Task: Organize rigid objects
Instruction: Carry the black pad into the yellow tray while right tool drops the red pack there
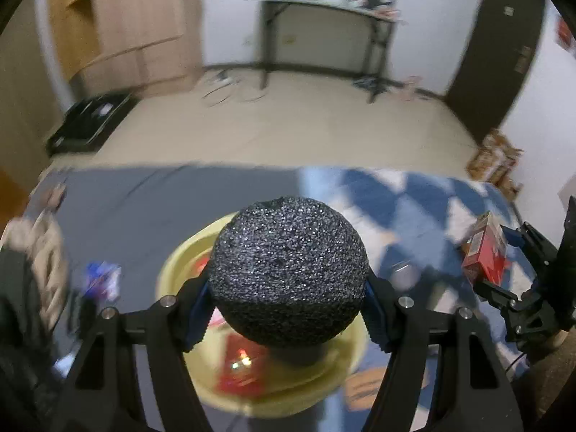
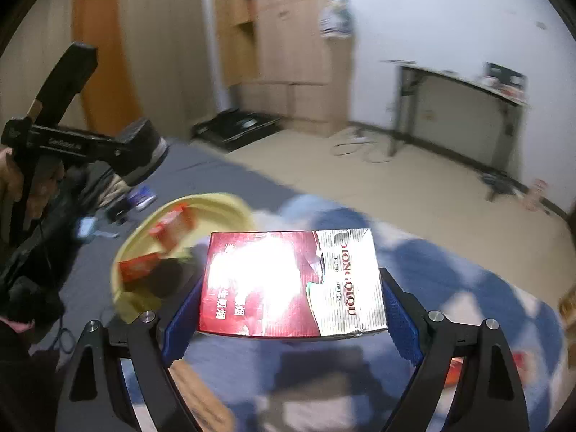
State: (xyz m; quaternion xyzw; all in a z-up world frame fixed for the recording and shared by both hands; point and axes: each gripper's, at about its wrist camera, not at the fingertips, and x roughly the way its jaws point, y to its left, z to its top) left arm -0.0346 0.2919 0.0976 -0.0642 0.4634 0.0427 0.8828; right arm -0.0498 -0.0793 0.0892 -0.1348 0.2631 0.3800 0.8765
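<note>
I count one black ball, clenched in my left gripper above the yellow bowl. Two red boxes lie in the bowl at my right camera's ten o'clock. A third red pack is pinched flat in my right gripper, its long axis running three to nine o'clock.

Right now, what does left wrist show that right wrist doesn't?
Left wrist only: the black ball clamped in the left gripper, directly over the bowl. Right wrist only: the print on the red cigarette pack held in the right gripper, and two red boxes in the bowl. Both: the yellow bowl and that red pack.
</note>
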